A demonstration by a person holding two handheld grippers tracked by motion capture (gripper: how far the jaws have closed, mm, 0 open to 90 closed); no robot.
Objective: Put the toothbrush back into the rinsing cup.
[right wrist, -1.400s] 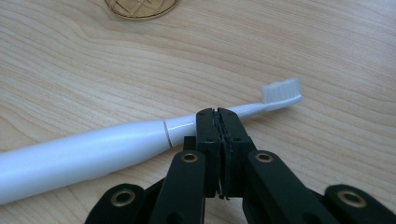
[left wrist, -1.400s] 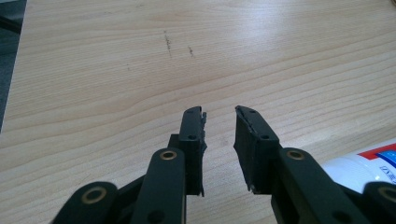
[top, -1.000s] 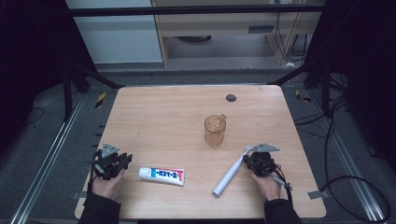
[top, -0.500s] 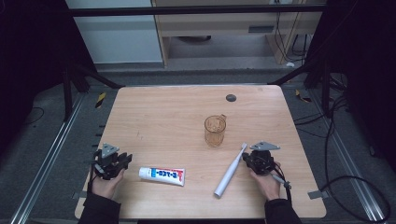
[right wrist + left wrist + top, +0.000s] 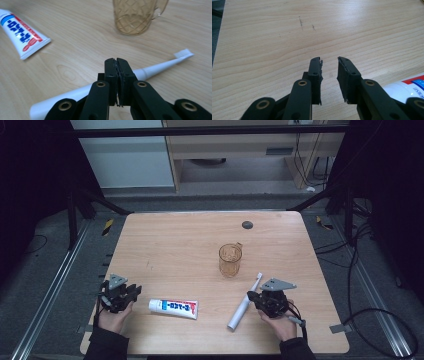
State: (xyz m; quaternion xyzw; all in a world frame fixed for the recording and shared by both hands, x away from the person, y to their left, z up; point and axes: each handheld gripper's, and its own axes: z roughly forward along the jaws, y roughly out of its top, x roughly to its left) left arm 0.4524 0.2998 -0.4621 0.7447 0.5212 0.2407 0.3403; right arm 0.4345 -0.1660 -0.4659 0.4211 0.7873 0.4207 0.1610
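The right gripper (image 5: 253, 298), held in the person's right hand (image 5: 278, 324) near the front right of the table (image 5: 175, 245), has its jaws pressed together with no gap between them. In the right gripper view the white toothbrush (image 5: 152, 68) passes behind and under those closed jaws; whether they pinch it or only sit over it cannot be told. From the high view the toothbrush (image 5: 244, 304) lies slantwise just to the left of this gripper, its thick handle end nearer the person and its bristle head pointing away toward the amber cup (image 5: 230, 259). The cup stands upright just beyond the brush head, apart from it. The toothpaste tube (image 5: 173, 308) lies flat on the wood to the left of the toothbrush, between the two grippers and clear of both. The left gripper (image 5: 136, 291) rests in the left hand (image 5: 113, 318) at the front left of the table, its jaws parted with nothing between them; in the left gripper view the toothpaste tube (image 5: 404, 87) lies just beside its right jaw.
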